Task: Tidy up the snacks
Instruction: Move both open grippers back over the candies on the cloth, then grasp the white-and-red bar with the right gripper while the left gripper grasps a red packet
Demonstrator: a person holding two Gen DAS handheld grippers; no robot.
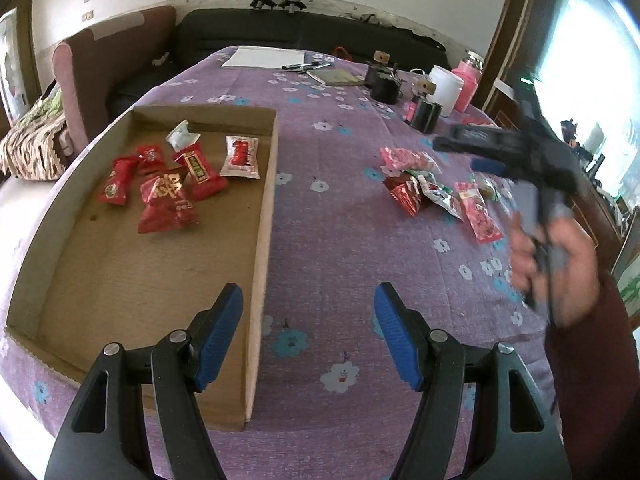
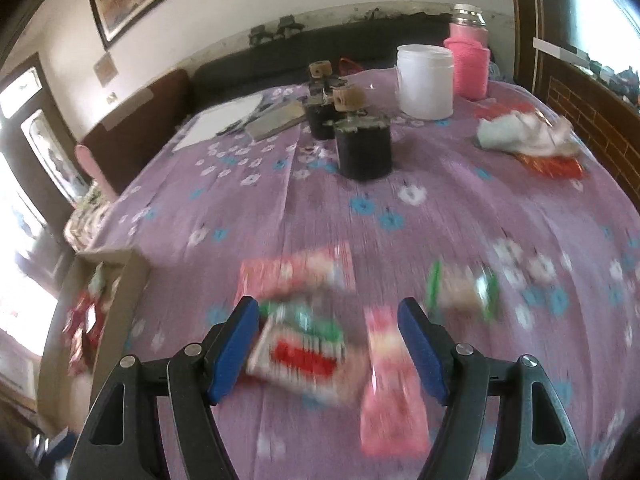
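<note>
A shallow cardboard box point(image 1: 264, 216) lies on the purple flowered tablecloth and holds several red snack packets point(image 1: 168, 196). A pile of loose packets point(image 1: 436, 188) lies on the cloth to its right. My left gripper point(image 1: 308, 304) is open and empty, low over the box's right wall. My right gripper point(image 2: 328, 320) is open and empty just above the loose pile, over a red-and-green packet point(image 2: 304, 356) and a pink packet point(image 2: 390, 392); this view is motion-blurred. It also shows in the left wrist view point(image 1: 476, 152), held by a hand.
At the table's far side stand black pots point(image 2: 362, 152), a white jar point(image 2: 425, 80), a pink bottle point(image 2: 468, 66), paper and pens point(image 1: 266, 56). A crumpled cloth and red wrapper point(image 2: 532, 140) lie at the right. A sofa and armchair point(image 1: 108, 60) stand behind.
</note>
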